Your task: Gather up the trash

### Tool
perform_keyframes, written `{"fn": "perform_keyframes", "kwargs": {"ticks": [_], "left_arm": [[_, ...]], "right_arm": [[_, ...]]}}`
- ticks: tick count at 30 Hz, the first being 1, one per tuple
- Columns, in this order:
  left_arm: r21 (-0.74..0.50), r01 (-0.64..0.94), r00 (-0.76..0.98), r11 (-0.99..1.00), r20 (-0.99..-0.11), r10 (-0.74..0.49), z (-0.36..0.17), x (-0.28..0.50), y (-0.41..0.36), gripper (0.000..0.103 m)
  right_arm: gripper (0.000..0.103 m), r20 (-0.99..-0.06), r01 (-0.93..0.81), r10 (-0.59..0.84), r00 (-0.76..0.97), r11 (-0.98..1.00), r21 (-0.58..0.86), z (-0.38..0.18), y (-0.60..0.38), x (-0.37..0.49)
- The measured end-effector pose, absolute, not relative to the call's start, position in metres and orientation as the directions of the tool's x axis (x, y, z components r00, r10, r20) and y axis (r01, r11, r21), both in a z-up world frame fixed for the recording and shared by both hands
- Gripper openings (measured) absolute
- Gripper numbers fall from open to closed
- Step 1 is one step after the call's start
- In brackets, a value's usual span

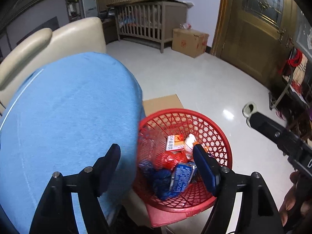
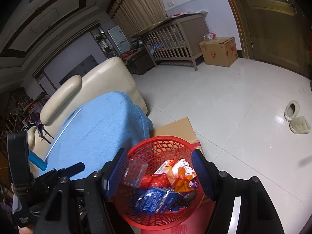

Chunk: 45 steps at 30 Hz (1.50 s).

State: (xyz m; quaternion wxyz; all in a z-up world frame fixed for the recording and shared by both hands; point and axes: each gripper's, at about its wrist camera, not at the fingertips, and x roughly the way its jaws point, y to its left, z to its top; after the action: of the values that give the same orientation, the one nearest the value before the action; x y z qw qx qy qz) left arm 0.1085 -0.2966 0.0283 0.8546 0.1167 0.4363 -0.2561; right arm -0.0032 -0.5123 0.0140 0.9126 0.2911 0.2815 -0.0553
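Note:
A red mesh basket [image 1: 218,136] [image 2: 156,146] stands on the floor beside a blue-covered seat [image 1: 74,113] [image 2: 103,122]. It holds trash: a blue wrapper [image 1: 182,177] [image 2: 156,197], red plastic [image 1: 171,159] [image 2: 156,181], a white-and-red carton [image 1: 173,142] [image 2: 163,167], crumpled white and orange paper [image 2: 183,175] and a clear plastic piece [image 2: 135,170]. My left gripper [image 1: 156,156] is open and empty, straddling the seat's edge and the basket. My right gripper [image 2: 159,161] is open and empty, right above the basket. The right gripper's body also shows in the left wrist view [image 1: 280,136].
A cream leather armchair [image 1: 58,37] [image 2: 109,78] is behind the seat. Flat cardboard [image 1: 161,101] [image 2: 175,126] lies under the basket. A crib [image 1: 148,21], a cardboard box [image 1: 189,42] [image 2: 218,51], a wooden door [image 1: 253,35] and slippers [image 2: 296,117] are further off on the white floor.

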Motion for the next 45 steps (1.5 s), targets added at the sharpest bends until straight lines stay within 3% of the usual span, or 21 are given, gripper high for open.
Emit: {"fn": "perform_keyframes", "kwargs": {"ticks": [17,24,28,34,45], "left_arm": [[-0.085,0.342,0.651,0.936,-0.697,-0.302,0.074,0.104,-0.171,0.083],[-0.058,0.361,0.668,0.931,-0.681,-0.301,0.076,0.085,-0.167,0.083],[-0.045,0.392,0.668,0.919,-0.672,-0.318,0.08,0.074,-0.172,0.083],[-0.018,0.396,0.677,0.918,-0.67,-0.305,0.081,0.069,-0.174,0.089],[-0.029,0.391,0.667,0.92,-0.679,-0.305,0.076,0.068,-0.171,0.089]], "right_arm": [[0.072,-0.509,0.188,0.076,0.858,0.875,0.447,0.046,-0.453,-0.015],[0.073,-0.519,0.197,0.045,0.854,0.894,0.402,0.052,-0.427,-0.029],[0.081,-0.54,0.232,-0.014,0.842,0.912,0.338,0.051,-0.411,-0.045],[0.081,-0.605,0.267,-0.035,0.795,0.916,0.299,0.035,-0.396,-0.046],[0.082,-0.623,0.287,-0.052,0.78,0.915,0.283,0.03,-0.391,-0.046]]}}
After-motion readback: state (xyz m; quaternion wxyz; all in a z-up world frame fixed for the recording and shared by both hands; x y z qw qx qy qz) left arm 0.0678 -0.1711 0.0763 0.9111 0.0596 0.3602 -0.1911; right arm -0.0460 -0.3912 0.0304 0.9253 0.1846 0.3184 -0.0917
